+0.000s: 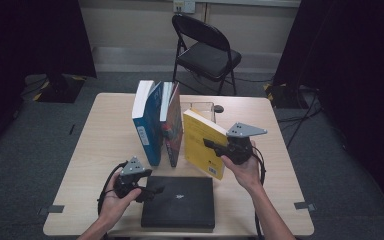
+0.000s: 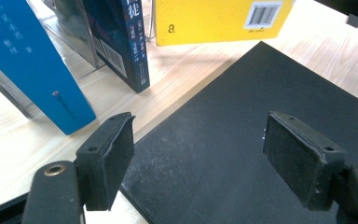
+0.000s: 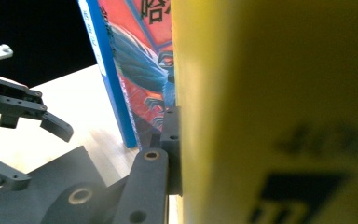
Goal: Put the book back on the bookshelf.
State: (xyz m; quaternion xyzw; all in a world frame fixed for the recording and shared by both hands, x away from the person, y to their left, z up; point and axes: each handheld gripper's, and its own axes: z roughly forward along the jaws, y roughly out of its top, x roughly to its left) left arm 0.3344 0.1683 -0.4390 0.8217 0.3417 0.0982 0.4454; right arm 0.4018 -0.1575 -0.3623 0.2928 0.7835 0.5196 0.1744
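Observation:
A yellow book point(image 1: 196, 142) stands tilted at the right end of a row of upright books, and my right gripper point(image 1: 212, 146) is shut on its lower front corner. In the right gripper view one black pad point(image 3: 171, 149) presses on the yellow cover point(image 3: 270, 93); the other jaw is hidden behind it. Beside it stand a dark book with a red cover point(image 1: 172, 130) and a blue book point(image 1: 147, 122). A black book point(image 1: 180, 202) lies flat near the front edge. My left gripper point(image 2: 200, 140) hovers open over its left part point(image 2: 242, 121), with nothing between the jaws.
A clear plastic book stand point(image 1: 202, 106) sits behind the row. A black folding chair point(image 1: 207, 55) stands beyond the table's far edge. The bare tabletop point(image 1: 100, 135) stretches left of the books. Tape marks lie at the front corners.

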